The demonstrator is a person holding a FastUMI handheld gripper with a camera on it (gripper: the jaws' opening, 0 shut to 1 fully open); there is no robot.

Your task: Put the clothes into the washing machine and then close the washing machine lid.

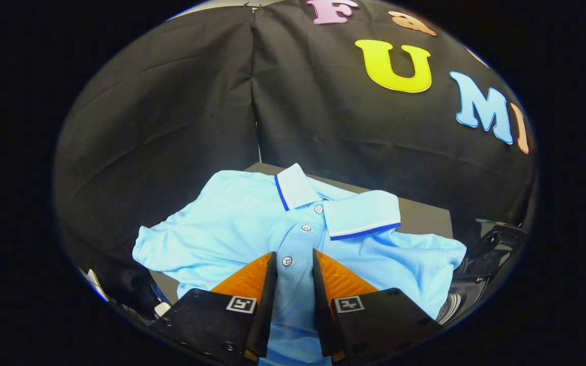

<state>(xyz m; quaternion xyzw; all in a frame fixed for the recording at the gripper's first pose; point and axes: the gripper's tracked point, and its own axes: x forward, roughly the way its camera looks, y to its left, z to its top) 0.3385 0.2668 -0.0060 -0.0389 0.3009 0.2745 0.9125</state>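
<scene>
A light blue polo shirt (242,223) with a white, blue-edged collar lies spread on a dark table (425,216), collar pointing away from me. My gripper (294,259) sits over its front, the fingers drawn close together. The buttoned placket runs up through the narrow gap between them, and one button shows right at the fingertips. The fabric fills the gap and looks pinched from both sides. To the right, past the shirt's sleeve, stands a dark glossy appliance (494,251) that I take for the washing machine; a ribbed pale part (450,305) shows low on it.
The black cloth wall stands close behind the table. Small pale objects (162,308) lie low on the left beside the table's edge.
</scene>
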